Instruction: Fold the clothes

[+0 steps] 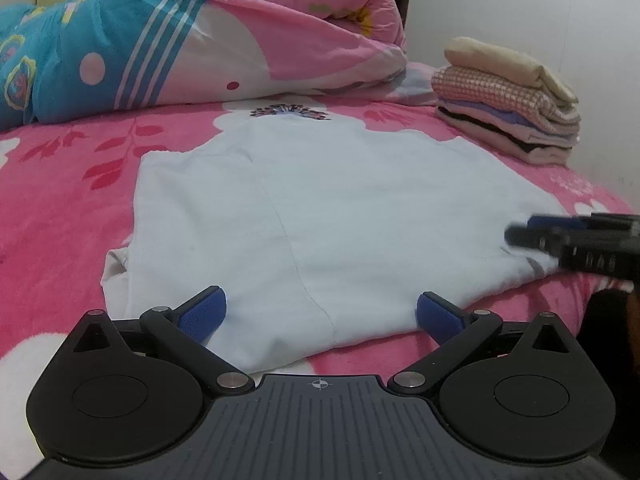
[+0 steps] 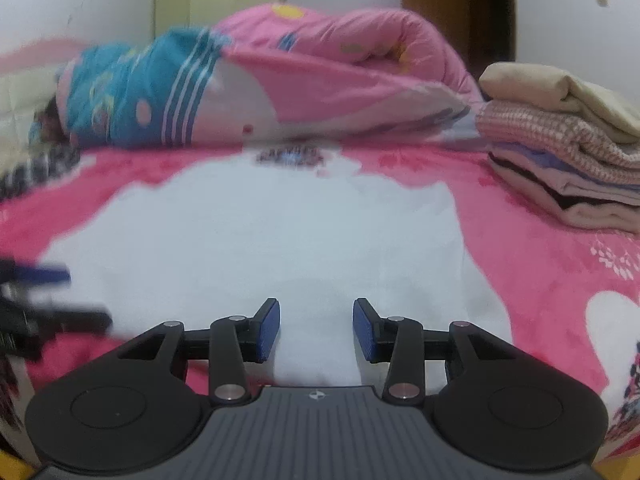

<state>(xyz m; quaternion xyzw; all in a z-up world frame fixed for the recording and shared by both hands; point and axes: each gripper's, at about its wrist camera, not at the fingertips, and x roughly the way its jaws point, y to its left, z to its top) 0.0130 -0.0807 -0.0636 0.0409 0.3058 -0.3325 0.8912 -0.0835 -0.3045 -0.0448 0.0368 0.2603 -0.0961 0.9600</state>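
My left gripper (image 1: 322, 314) and right gripper (image 2: 316, 330) are both apart, empty, over the white shirt (image 1: 320, 200) on the bed (image 1: 60, 208).

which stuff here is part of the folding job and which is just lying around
Part of the job:
- white garment, spread flat on the bed
- stack of folded clothes at the far right
- left claw, open, over the garment's near edge
- right claw, open, nothing between its pads

Just lying about:
- rolled pink and teal quilt
- pink floral bedsheet
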